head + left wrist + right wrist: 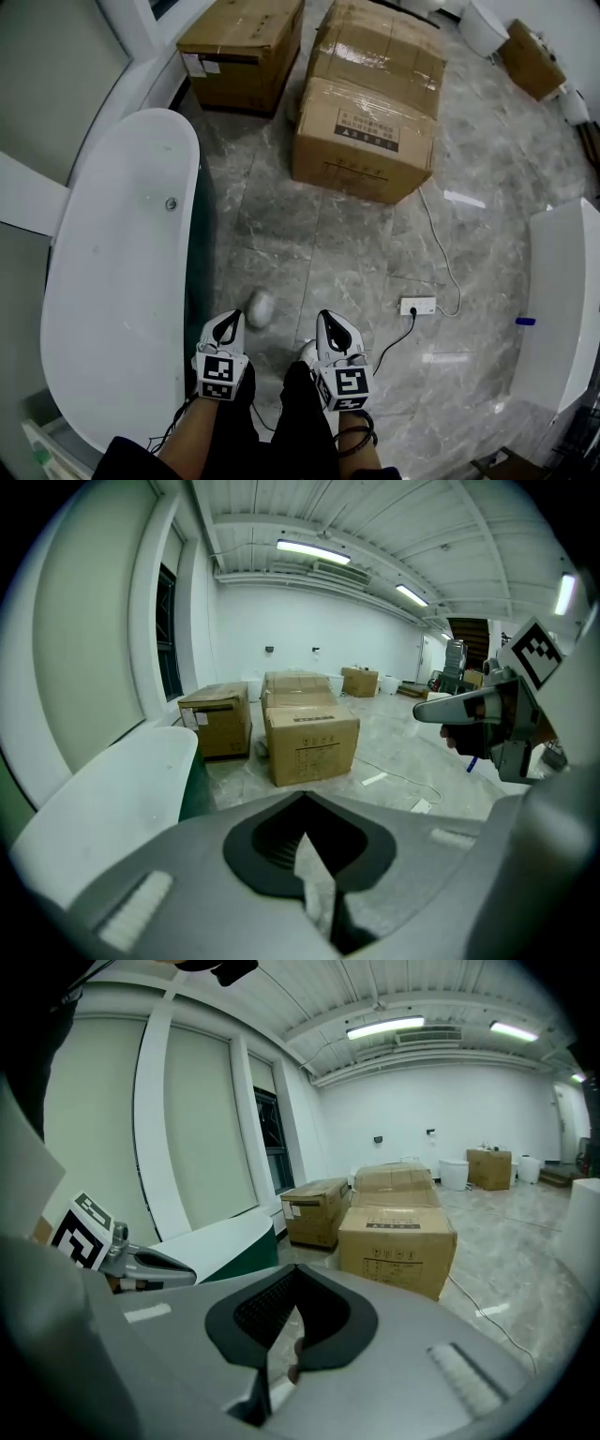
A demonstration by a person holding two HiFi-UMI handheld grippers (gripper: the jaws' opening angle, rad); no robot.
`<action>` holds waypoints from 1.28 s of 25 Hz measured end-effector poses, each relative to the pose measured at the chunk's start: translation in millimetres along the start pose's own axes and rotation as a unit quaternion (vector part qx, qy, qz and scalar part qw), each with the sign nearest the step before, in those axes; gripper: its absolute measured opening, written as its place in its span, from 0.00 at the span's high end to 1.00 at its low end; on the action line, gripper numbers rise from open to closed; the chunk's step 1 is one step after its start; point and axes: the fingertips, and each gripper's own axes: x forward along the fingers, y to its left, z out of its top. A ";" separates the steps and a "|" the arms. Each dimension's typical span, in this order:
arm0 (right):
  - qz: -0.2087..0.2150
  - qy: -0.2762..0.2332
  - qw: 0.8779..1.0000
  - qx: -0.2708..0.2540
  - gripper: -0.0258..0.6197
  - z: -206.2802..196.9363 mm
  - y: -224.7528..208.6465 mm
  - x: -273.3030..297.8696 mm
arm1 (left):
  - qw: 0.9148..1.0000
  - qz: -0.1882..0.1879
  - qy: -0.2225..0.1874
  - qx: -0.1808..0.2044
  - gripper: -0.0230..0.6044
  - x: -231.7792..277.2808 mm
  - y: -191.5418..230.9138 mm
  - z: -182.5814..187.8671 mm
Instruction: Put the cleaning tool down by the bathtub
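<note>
Hanging clenched and empty near the bathtub (pixel 122 281), left gripper (pixel 229 321) and right gripper (pixel 334 324) carry nothing because the cleaning tool (pixel 261 307), probably that pale lump, already lies just beside the bathtub.

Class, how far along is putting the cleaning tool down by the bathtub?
Apparently done: a small whitish rounded object, likely the tool, lies on the grey marble floor beside the white bathtub. In hand: nothing; the left gripper and right gripper show jaws together, empty. Left: nothing evident.
</note>
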 end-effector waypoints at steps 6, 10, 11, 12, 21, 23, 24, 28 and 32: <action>-0.004 -0.022 1.000 0.002 0.94 40.8 2.6 -26.0 | 1.000 0.004 -0.027 -0.006 0.96 -30.9 -8.1 42.3; -0.007 -0.043 0.999 0.004 0.94 66.7 0.2 -41.4 | 0.999 0.013 -0.046 0.009 0.96 -44.9 -6.7 69.7; -0.009 -0.046 0.999 0.006 0.94 72.9 -1.3 -44.3 | 0.999 0.015 -0.051 0.011 0.96 -46.6 -6.0 75.5; -0.011 -0.049 0.999 0.005 0.94 78.1 -2.9 -47.2 | 0.998 0.016 -0.057 0.012 0.96 -48.5 -5.0 80.3; -0.015 -0.086 0.996 -0.008 0.94 118.9 -4.8 -68.8 | 0.995 0.032 -0.090 0.037 0.96 -84.7 1.5 121.6; -0.011 -0.092 0.996 -0.014 0.94 124.6 -2.3 -72.3 | 0.993 0.029 -0.108 0.048 0.96 -92.7 -2.0 134.2; -0.008 -0.094 0.995 -0.016 0.94 126.5 -1.0 -73.9 | 0.992 0.031 -0.116 0.048 0.96 -95.9 -2.5 138.0; -0.001 -0.104 0.994 -0.028 0.94 138.9 3.6 -83.3 | 0.989 0.040 -0.137 0.045 0.96 -110.0 -2.2 152.1; 0.005 -0.119 0.992 -0.043 0.94 156.1 4.5 -94.3 | 0.985 0.054 -0.154 0.050 0.96 -123.3 0.3 166.7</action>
